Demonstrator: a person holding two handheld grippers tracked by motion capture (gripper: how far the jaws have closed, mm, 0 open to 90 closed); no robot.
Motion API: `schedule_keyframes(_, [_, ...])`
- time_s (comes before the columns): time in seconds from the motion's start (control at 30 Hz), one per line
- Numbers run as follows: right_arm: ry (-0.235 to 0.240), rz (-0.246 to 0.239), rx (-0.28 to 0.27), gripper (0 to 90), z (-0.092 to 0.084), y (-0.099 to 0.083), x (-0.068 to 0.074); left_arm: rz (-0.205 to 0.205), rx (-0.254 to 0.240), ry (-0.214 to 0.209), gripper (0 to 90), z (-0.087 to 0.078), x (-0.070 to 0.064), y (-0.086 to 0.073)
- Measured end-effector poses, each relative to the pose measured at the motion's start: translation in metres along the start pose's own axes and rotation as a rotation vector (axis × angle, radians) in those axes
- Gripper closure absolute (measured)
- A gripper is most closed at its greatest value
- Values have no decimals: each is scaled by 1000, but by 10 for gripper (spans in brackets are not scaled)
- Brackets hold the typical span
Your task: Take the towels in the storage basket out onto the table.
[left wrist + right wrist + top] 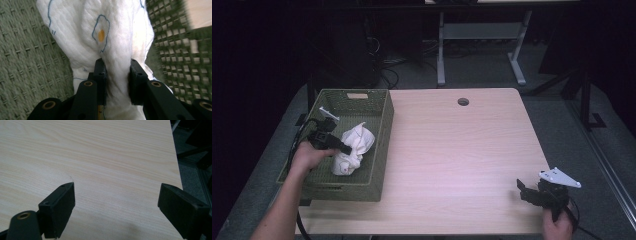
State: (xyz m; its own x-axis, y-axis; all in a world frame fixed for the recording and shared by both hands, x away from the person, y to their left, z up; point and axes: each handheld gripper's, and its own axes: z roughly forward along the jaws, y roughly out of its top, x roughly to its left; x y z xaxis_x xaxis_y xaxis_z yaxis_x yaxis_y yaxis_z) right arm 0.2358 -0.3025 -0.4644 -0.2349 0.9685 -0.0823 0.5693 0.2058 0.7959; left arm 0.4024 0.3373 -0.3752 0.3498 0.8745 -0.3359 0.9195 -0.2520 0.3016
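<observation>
Left gripper (pixel 343 148) pinches a white cloth (pixel 353 147) inside the green basket (pixel 377 172) at left; right gripper (pixel 523 189) rests spread, near right on the table (pixel 462 150).

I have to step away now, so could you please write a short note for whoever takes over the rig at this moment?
Left gripper: shut on a fold of the white cloth, inside the green basket at the table's left side.
Right gripper: open, nothing between the jaws, over bare table near the front right corner.
Cloth: bunched up in the basket, printed with blue outlines and an orange dot.
Done: the cloth is gripped.
Left: probably lifting the cloth out of the basket and putting it on the table; the right gripper is free to help.
</observation>
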Motion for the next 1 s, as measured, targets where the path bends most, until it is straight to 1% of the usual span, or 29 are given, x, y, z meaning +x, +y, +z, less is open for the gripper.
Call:
schedule_keyframes(0.1, [-1, 2, -2, 139, 0, 1, 0, -5, -35, -30, 716, -7, 1, -1])
schedule_keyframes(0.23, [-5, 0, -5, 139, -1, 1, -1, -8, -68, -57, 716, -13, 0, -1])
schedule_keyframes(0.37, [-5, 5, -5, 139, -1, 1, -1, 9, -94, -97, 709, -18, -4, -1])
schedule_keyframes(0.47, [-7, 7, -6, 139, 0, 1, -1, 29, -105, -99, 710, -22, -9, 1])
schedule_keyframes(0.63, [-10, 6, -6, 139, 0, 2, -1, 38, -125, -115, 710, -30, -13, 2])
schedule_keyframes(0.73, [-8, 5, -12, 139, -2, 2, -1, 30, -147, -131, 711, -35, -14, 1])
schedule_keyframes(0.77, [-9, 7, -12, 139, -2, 2, -1, 36, -144, -132, 710, -36, -13, 1])
schedule_keyframes(0.8, [-9, 7, -12, 139, -3, 2, -2, 27, -150, -139, 710, -37, -12, 0])
schedule_keyframes(1.0, [-11, 4, -16, 139, -4, 3, -1, 14, -176, -154, 710, -45, -9, -5])
